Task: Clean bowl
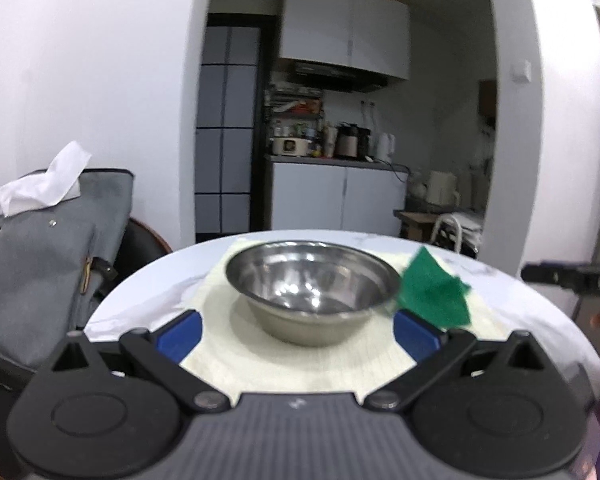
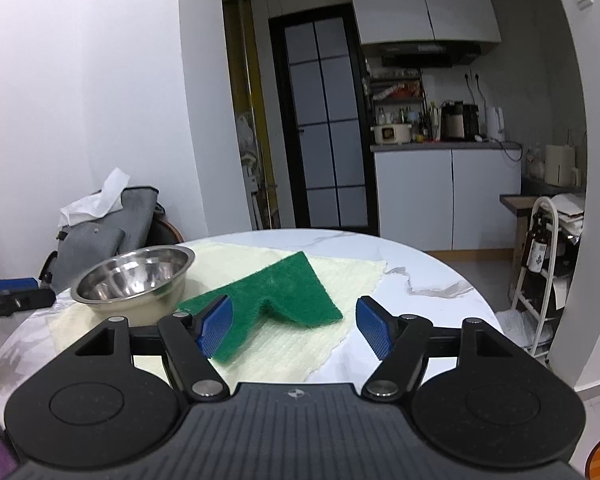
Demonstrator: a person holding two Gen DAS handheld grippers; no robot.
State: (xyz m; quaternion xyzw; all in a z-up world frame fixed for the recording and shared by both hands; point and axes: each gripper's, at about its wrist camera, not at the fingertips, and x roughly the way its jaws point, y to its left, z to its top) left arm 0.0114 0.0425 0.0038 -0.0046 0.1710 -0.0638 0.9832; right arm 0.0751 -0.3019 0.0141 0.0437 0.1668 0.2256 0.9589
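I am looking over a round white table (image 2: 428,276) whose far edge is curving off toward the kitchen doorway; a pale cloth (image 2: 340,276) is covering its middle, and bare tabletop is lying open to the right of it.

The steel bowl (image 1: 312,288) is sitting upright on the cloth, directly ahead of my left claw (image 1: 298,330) and centred between its blue pads (image 1: 180,334), which are standing spread wide with nothing between them. They are sitting nearer to me than the bowl and are not touching it.

My right claw (image 2: 294,328) is likewise spread apart. A green scouring pad (image 2: 276,300) is lying buckled on the cloth between its pads; the left pad (image 2: 214,328) is overlapping the scourer's near edge, though I cannot tell whether it is touching. From this side the bowl is standing to the left of the scourer.

A grey bag (image 1: 48,248) with white tissue (image 1: 40,184) on top is standing off the table's left edge. White cabinets (image 2: 444,196) and a cluttered rack (image 2: 540,268) are standing beyond, well apart from the work.
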